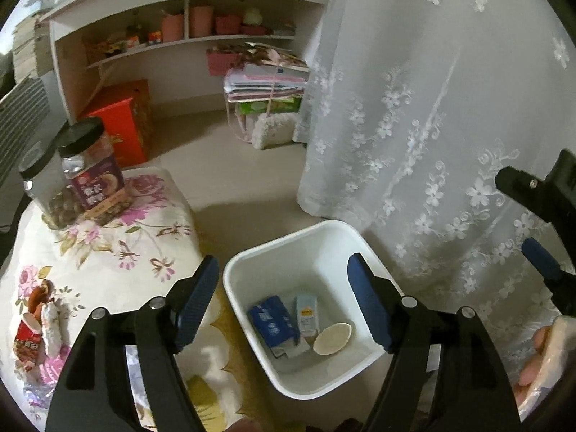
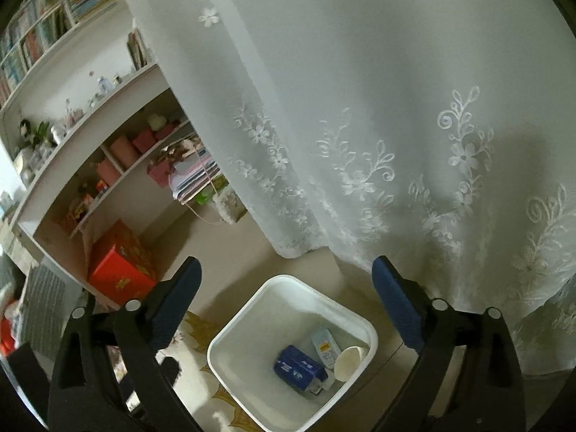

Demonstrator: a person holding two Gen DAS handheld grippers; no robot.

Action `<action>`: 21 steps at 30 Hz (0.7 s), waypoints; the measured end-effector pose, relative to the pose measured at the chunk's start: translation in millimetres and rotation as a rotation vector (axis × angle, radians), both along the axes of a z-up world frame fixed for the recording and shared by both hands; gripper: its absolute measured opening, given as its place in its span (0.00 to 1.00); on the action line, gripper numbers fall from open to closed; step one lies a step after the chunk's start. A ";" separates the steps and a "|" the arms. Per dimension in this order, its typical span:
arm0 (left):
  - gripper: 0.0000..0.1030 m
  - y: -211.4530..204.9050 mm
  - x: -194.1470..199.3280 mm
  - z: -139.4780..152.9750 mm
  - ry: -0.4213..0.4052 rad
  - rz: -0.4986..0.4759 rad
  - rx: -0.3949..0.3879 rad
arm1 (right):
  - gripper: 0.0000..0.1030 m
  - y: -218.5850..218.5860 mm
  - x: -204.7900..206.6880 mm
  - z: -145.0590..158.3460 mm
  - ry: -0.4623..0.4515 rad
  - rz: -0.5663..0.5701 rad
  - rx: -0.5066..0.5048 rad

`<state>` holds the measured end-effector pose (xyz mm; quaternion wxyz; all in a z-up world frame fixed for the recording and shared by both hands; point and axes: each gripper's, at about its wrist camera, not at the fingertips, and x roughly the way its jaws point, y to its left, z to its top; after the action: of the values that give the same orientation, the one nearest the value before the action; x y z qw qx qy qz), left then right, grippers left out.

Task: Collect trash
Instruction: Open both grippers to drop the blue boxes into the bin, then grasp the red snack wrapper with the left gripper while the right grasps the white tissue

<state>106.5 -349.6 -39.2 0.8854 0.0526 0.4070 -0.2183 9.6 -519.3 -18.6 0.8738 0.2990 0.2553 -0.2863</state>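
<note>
A white square bin point(image 1: 252, 259) stands on the floor beside the floral-clothed table point(image 1: 108, 252). Inside lie a blue carton point(image 1: 273, 320), a small pale box point(image 1: 306, 315) and a white paper cup point(image 1: 333, 338). My left gripper point(image 1: 284, 284) is open and empty above the bin. My right gripper point(image 2: 286, 298) is open and empty, also above the bin point(image 2: 252, 309), with the blue carton point(image 2: 298, 365), the box point(image 2: 325, 349) and the cup point(image 2: 347, 360) below it. The right gripper shows at the far right of the left wrist view point(image 1: 532, 212). Snack wrappers point(image 1: 36, 327) lie at the table's left edge.
Two black-lidded jars point(image 1: 90, 169) stand at the table's far corner. A lace curtain point(image 1: 432, 108) hangs right behind the bin. A shelf unit point(image 1: 187, 36), a red box point(image 1: 122, 118) and a stack of papers point(image 1: 266, 82) sit across the floor.
</note>
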 end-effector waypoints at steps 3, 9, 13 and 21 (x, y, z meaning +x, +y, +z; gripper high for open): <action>0.74 14.4 -0.7 7.2 -0.024 0.029 -0.002 | 0.93 14.1 4.6 2.1 0.026 0.022 -0.055; 0.82 51.1 -1.8 20.3 -0.066 0.114 -0.010 | 0.93 49.3 12.7 7.7 0.079 0.045 -0.191; 0.85 77.0 -4.2 27.0 -0.100 0.170 -0.007 | 0.93 72.8 15.0 7.9 0.105 0.060 -0.271; 0.85 136.5 -11.7 36.6 -0.129 0.277 -0.048 | 0.93 121.3 19.0 5.0 0.103 0.125 -0.325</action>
<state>94.8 -213.1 -2.7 0.9323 -0.0114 0.3474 -0.0999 28.5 -398.0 -13.5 0.9124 0.1221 0.2683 -0.2839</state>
